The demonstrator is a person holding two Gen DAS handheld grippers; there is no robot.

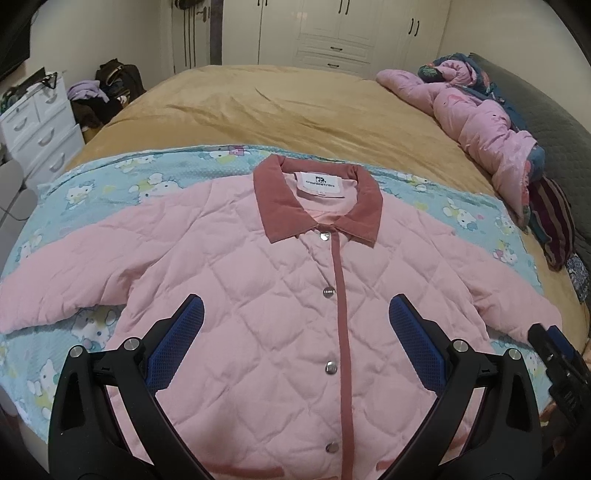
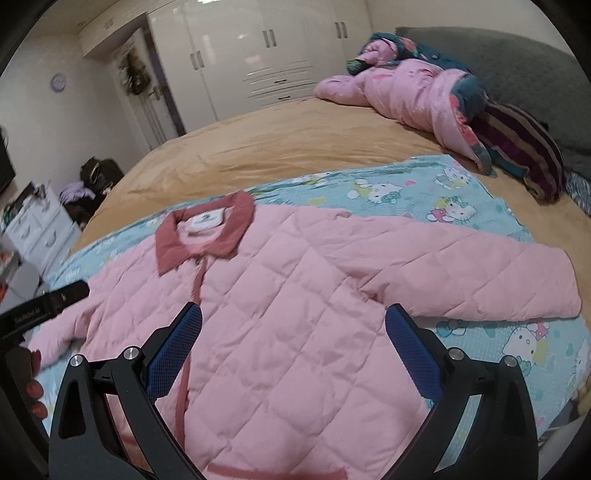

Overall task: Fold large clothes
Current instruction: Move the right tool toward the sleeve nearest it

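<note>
A pink quilted jacket [image 1: 258, 295] with a darker pink collar [image 1: 317, 199] lies flat, face up and snapped shut, on a blue cartoon-print sheet [image 1: 110, 184]. Both sleeves are spread out to the sides. My left gripper [image 1: 295, 306] hovers open over the jacket's chest, with nothing between its blue pads. In the right wrist view the same jacket [image 2: 295, 314] fills the foreground. My right gripper [image 2: 293, 314] is open above the jacket's right side, near where the right sleeve [image 2: 498, 284] joins the body. The other gripper's black body [image 2: 44, 310] shows at the left edge.
The blue sheet [image 2: 424, 192] lies on a tan bedspread [image 1: 277, 107]. A heap of pink and floral bedding [image 1: 480, 118] and a striped cushion [image 2: 524, 147] lie by the grey headboard [image 2: 517, 66]. White drawers [image 1: 40, 125] and a clothes pile [image 1: 99, 92] stand beside the bed; wardrobes [image 1: 332, 33] behind.
</note>
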